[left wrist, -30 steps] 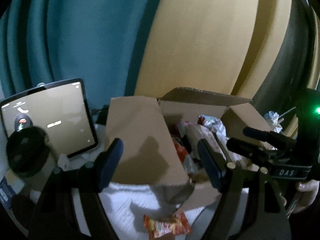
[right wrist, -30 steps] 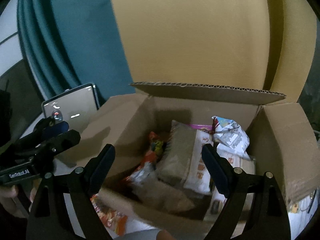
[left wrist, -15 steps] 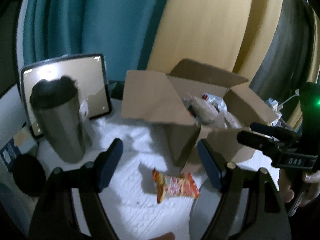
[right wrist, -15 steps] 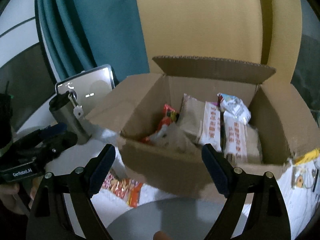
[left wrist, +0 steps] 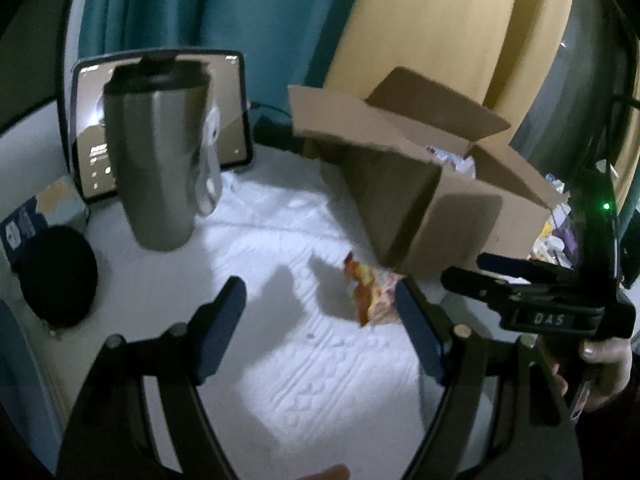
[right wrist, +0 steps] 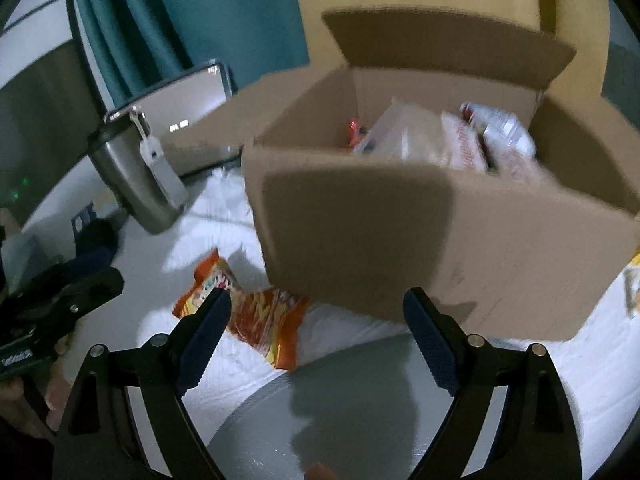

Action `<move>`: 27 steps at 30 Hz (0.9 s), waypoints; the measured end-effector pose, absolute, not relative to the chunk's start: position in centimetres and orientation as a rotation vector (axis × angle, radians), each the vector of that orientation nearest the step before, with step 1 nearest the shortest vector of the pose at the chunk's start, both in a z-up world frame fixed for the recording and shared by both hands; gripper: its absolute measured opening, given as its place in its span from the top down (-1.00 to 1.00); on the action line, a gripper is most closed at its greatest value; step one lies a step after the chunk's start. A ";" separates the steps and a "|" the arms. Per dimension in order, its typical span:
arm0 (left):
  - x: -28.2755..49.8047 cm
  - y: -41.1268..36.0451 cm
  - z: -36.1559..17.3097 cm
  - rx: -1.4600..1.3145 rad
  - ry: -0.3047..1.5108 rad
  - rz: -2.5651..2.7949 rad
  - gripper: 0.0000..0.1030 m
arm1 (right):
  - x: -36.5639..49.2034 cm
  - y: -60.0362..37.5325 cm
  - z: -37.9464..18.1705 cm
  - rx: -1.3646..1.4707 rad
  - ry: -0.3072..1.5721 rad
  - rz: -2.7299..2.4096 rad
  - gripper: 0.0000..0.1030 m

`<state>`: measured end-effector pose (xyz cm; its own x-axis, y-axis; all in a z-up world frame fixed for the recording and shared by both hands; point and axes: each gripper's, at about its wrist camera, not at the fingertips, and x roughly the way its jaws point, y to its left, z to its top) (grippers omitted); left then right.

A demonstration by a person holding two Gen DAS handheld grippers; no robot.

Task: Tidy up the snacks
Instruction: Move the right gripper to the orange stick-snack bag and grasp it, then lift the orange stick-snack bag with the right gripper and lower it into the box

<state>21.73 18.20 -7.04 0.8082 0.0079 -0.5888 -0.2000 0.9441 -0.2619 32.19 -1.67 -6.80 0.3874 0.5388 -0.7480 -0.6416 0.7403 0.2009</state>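
Plainly, both grippers are empty, jaws apart: the left gripper [left wrist: 320, 328] over bare white cloth, the right gripper [right wrist: 316, 320] just above the orange snack packet [right wrist: 256, 312], which lies on the table against the near corner of the cardboard box [right wrist: 400, 240] (other snacks already sit inside). Best lower the right one squarely over the packet — pinch its crinkled middle, not an edge — then lift clear of the box wall.

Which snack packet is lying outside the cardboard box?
The orange packet on the white cloth, beside the box; the other packets sit inside it.
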 end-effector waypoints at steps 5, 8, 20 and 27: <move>21.4 19.2 -8.5 -0.333 0.621 0.133 -0.51 | 31.9 0.6 -8.9 -0.152 0.941 0.764 -0.75; 21.2 20.0 -9.2 -0.344 0.622 0.145 -0.51 | 31.8 1.7 -9.6 -0.161 0.956 0.772 -0.75; 21.0 21.2 -10.6 -0.397 0.636 0.155 -0.51 | 31.4 5.0 -12.0 -0.234 0.983 0.798 -0.33; 20.9 20.9 -10.4 -0.386 0.637 0.161 -0.51 | 30.6 5.1 -11.6 -0.261 0.955 0.843 -0.17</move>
